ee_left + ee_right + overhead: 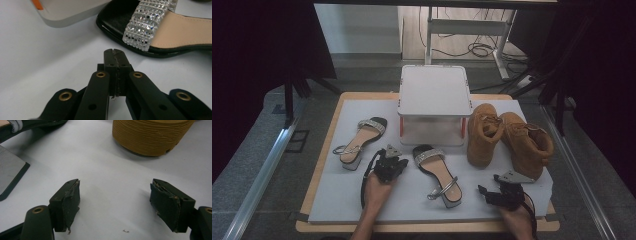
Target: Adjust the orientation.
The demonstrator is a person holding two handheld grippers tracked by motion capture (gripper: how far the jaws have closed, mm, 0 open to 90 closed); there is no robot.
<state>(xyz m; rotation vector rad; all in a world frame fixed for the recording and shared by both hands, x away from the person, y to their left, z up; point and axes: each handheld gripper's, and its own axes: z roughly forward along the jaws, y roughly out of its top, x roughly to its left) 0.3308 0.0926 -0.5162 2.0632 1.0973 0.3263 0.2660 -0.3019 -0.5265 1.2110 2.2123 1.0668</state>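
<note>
Sparkly silver straps shine on two black sandals lying on the pale grey mat of the tabletop (327, 200). One sandal (360, 141) sits at the left of the high view, and the other sandal (438, 172) lies near the middle, with its toe pointing up toward the white shoe rack (434, 102). Two tan boots (507, 137) stand at the right, just beside the rack.

The left gripper (396, 161) rests between the two sandals. In the left gripper view its jaws are pressed tight together with nothing between them, and the left gripper (115, 53) points at the toe of the middle sandal (160, 30), close to it but not touching. The right gripper (484, 192) waits low at the lower right of the high view. In the right gripper view the right gripper (115, 195) has its jaws wide apart and empty, over bare mat, with a boot sole (150, 135) at the top.

The work looks like it is only starting. No shoe is on the rack yet, and no shoe is held. All four shoes seem left to do. The middle sandal looks like the first one to pick up, and the left jaws would need to open before they could take it.
</note>
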